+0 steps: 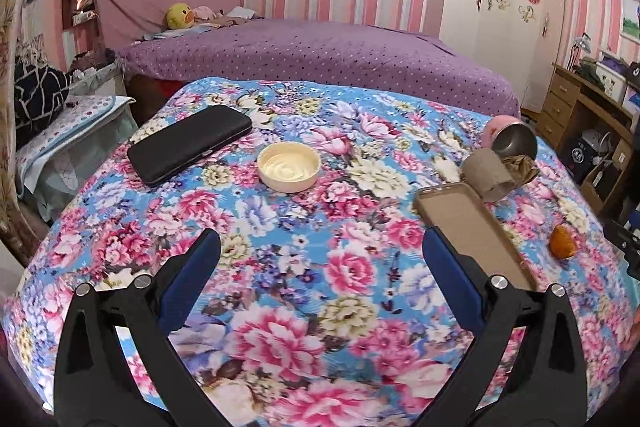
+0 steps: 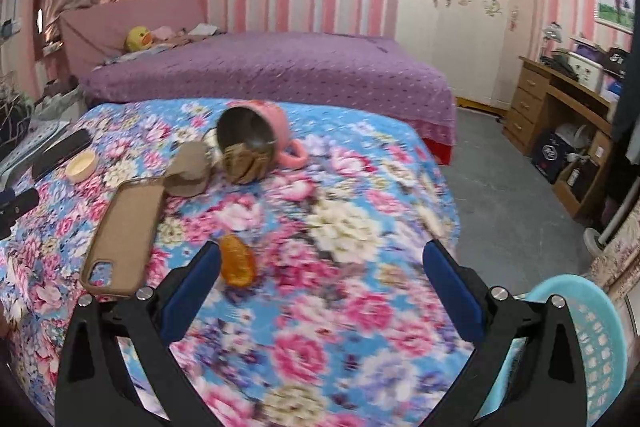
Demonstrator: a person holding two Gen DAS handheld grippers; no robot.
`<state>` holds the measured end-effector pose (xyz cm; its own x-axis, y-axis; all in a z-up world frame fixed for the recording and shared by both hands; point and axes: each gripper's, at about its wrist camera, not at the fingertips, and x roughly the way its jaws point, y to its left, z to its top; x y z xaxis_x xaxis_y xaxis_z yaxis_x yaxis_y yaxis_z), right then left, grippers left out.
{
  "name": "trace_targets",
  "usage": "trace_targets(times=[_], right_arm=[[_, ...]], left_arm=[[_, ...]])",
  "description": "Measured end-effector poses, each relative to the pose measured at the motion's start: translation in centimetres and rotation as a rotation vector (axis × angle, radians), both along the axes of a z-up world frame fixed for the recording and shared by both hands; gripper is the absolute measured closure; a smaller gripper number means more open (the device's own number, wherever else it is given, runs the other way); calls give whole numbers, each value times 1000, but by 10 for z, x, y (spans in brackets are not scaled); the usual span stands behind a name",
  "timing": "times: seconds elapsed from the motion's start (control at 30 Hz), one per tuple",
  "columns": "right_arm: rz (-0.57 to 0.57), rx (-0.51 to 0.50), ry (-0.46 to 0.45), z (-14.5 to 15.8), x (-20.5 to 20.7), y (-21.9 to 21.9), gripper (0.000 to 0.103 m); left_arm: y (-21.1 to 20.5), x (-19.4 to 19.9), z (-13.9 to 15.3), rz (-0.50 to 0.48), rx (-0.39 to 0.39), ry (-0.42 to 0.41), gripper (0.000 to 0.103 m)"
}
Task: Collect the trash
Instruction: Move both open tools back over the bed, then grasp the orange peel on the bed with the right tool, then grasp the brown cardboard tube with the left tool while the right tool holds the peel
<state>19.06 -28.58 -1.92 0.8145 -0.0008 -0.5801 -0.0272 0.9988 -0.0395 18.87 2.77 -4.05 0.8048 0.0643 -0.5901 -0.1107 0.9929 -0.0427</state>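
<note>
Both my jaws gape wide and empty: right gripper (image 2: pixel 322 259) hovers with orange peel (image 2: pixel 237 259) at its 9 o'clock, basket (image 2: pixel 596 343) at 4; left gripper (image 1: pixel 320 251) idles.

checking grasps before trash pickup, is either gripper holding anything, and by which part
Nothing is held. The left gripper and right gripper are both open over the floral cloth, with nothing between their fingers.
</note>
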Motion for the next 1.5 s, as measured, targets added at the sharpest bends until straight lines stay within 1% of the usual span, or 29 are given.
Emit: trace_targets(times=[0.07,0.2,0.27,0.33,0.37,0.4,0.43,0.47,0.5,0.53,0.57,0.6,0.73,0.83,0.97,1.1,1.17,1.27,1.33,1.5], right_arm=[[26,1,23,-6,8,11,5],[59,-11,70,-19,22,28,6],[79,-10,97,-26,29,36,13],[97,-19,133,-33,36,42,25],[109,-21,151,-36,39,45,28],[118,-24,163,-38,41,46,34],[127,-28,177,-40,43,49,43],[140,-25,188,-42,45,50,50],[152,-17,196,-44,46,51,58],[163,-8,202,-44,47,52,64],[172,-1,202,-44,48,53,65],[175,1,199,-44,48,53,72],[184,17,176,-40,47,51,75],[173,28,138,-34,47,45,75],[151,-9,71,-23,44,35,75],[108,17,34,-17,44,10,75],[84,26,19,-14,43,-3,75],[42,60,-5,-10,40,-26,75],[18,59,-16,-7,40,-40,75],[-23,74,-34,-3,38,-68,75]], left_arm=[[3,2,-3,6,8,12,6],[13,5,-7,8,-19,39,6],[18,5,-7,15,-13,41,6],[23,7,-8,26,-12,45,6],[26,8,-9,31,-21,52,6],[28,10,-11,33,-31,59,6],[30,11,-12,35,-38,64,6],[31,12,-13,39,-46,72,6],[32,13,-14,43,-48,76,6],[33,14,-15,48,-52,80,6],[33,15,-15,51,-54,82,6],[33,15,-15,54,-56,81,6],[27,15,-13,48,-49,75,6],[19,17,-14,37,-51,78,6],[6,21,-13,19,-49,73,6],[-12,28,-12,0,-58,65,6],[-26,35,-11,-15,-72,64,6],[-44,43,-9,-31,-71,56,6],[-59,48,-6,-50,-80,48,5],[-92,71,-3,-99,-99,66,6]])
